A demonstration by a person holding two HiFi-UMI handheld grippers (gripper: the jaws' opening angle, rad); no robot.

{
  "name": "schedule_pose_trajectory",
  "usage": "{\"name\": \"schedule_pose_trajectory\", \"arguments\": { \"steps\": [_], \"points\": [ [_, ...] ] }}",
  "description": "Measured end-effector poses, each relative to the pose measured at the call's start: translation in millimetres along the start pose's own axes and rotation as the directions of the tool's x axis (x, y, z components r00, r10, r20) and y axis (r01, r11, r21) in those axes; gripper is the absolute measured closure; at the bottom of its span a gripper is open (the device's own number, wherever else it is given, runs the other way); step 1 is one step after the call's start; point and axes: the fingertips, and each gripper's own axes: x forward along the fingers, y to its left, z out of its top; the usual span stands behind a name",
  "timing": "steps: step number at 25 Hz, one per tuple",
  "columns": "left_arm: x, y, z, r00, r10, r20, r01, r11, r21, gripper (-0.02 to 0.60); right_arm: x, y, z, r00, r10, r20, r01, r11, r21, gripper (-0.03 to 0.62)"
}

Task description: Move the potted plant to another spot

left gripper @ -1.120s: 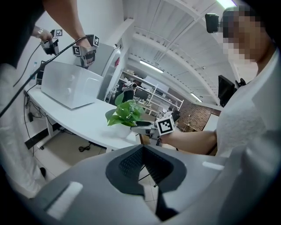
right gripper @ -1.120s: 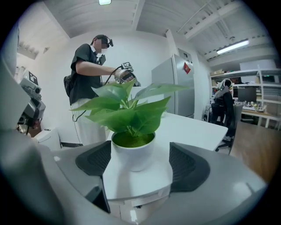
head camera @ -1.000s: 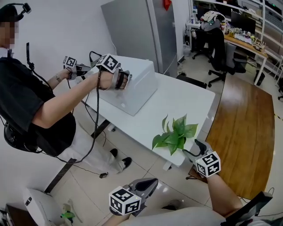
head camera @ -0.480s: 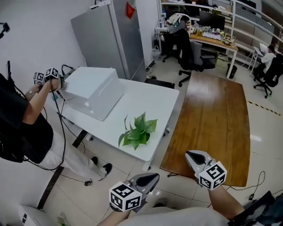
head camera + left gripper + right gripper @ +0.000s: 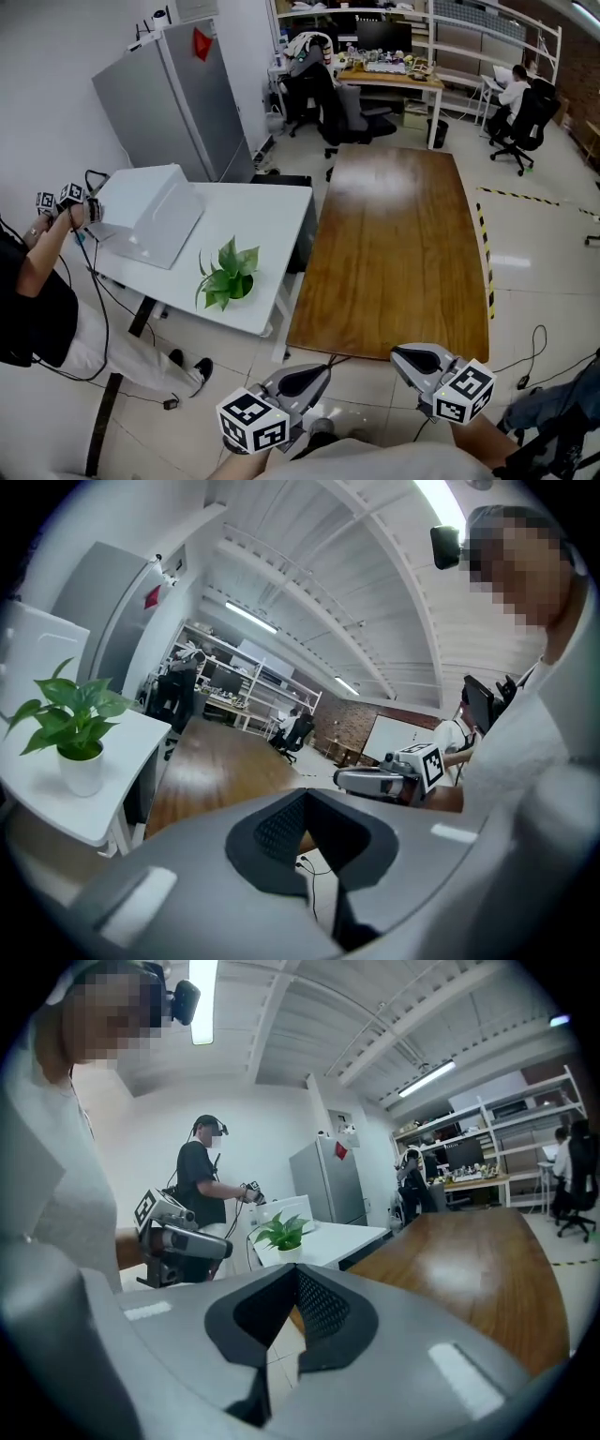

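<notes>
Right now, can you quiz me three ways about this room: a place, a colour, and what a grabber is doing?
1. Where does the potted plant stand?
A on the white table
B on the brown table
C on the floor

2. What colour is its pot?
A red
B white
C black

3. The right gripper's jaws are?
A wide open
B shut on the plant
C shut, empty

Answers:
1 A: it stands on that table, near its edge.
2 B: the left gripper view shows it white.
3 C: its own view shows them together, empty.
</notes>
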Motion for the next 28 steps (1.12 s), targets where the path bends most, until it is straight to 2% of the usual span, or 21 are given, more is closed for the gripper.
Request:
{"name": "schedule_pose_trajectory", "arguments": {
  "steps": [6,11,19,24,28],
  "points": [
    [14,-26,1,0.997,-0.068,-0.025,0.069,0.997,0.043,0.583,-50,15,-14,0.998,-0.052,0.024,0.049,0.993,0.111,0.588],
    [-2,-60,-4,0.988,-0.147,-0.036,0.15,0.986,0.072,0.583,-72,63,-8,0.997,-0.071,0.044,0.065,0.99,0.127,0.586],
    [-96,-97,-27,0.974,-0.219,-0.055,0.225,0.967,0.124,0.583,-65,179,-13,0.989,-0.094,0.117,0.067,0.974,0.218,0.589],
    [-148,-109,-29,0.981,-0.192,-0.032,0.194,0.973,0.125,0.583,-65,239,-16,0.987,-0.107,0.122,0.075,0.968,0.239,0.589],
    [-173,-122,-23,0.979,-0.205,-0.001,0.204,0.972,0.121,0.583,-74,263,-9,0.983,-0.135,0.123,0.106,0.97,0.22,0.589]
  ]
}}
